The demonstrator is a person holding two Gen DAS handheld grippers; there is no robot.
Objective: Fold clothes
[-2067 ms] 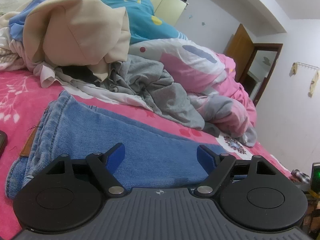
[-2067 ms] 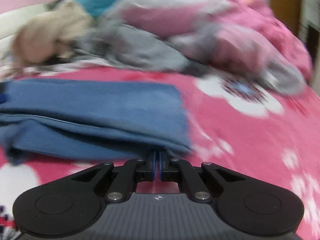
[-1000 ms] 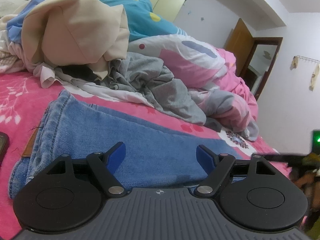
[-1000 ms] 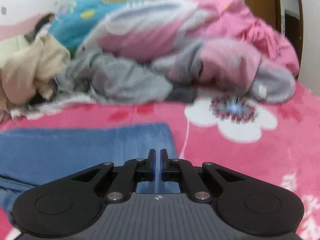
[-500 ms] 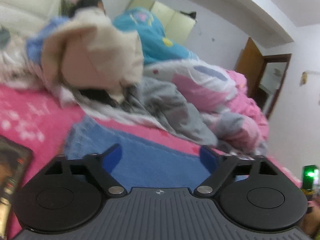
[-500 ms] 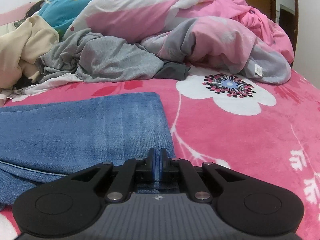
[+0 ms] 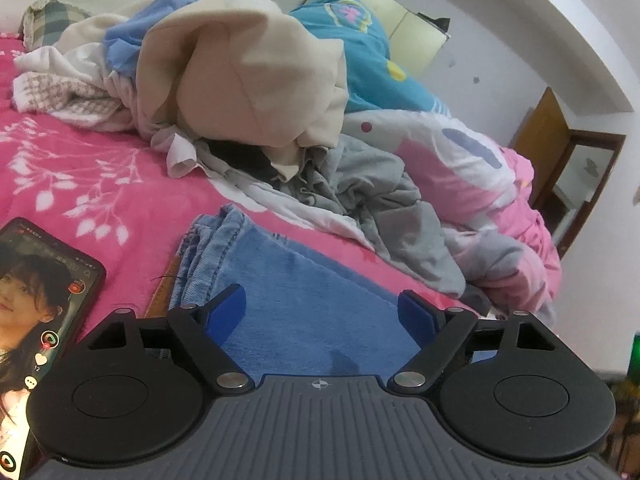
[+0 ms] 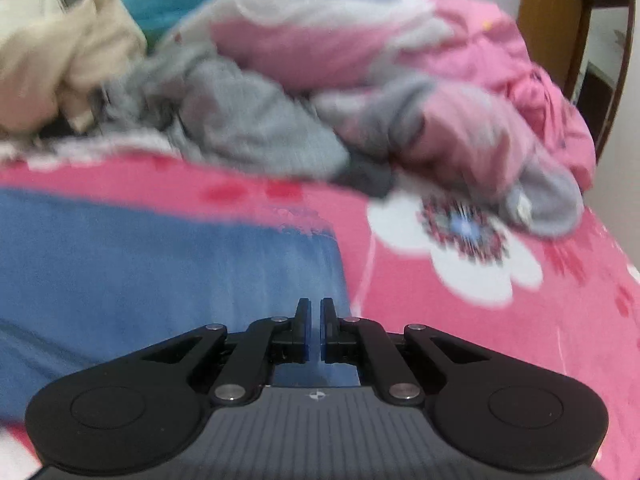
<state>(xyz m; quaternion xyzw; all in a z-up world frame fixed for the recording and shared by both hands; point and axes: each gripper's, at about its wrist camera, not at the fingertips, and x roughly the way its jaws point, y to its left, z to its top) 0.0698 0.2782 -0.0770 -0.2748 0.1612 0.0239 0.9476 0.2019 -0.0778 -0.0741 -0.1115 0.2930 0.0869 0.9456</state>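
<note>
From the left wrist we see our left gripper [image 7: 322,314] with its jaws wide apart and closing a little, nothing pinched between them; it hovers over the jeans [image 7: 304,300], which lie folded lengthwise on the pink bedspread [image 7: 80,184] near the bed's front edge. The waistband end bunches toward the left, just beside a phone [image 7: 36,320] lying face up at the front left. Behind the jeans a heap of unfolded clothes [image 7: 240,76] fills the far side of the bed.

From the right wrist, though blurred, we see our right gripper [image 8: 315,330] with its jaws drawn together. Whether a thin layer of denim is caught between them we cannot tell. It sits at the hem end of the jeans [image 8: 160,272], by the bedspread [image 8: 540,340].

We judge the denim heavy, fairly stiff and not slippery; it should hold a crease. We would pinch hem and waistband edges, through all layers.
</note>
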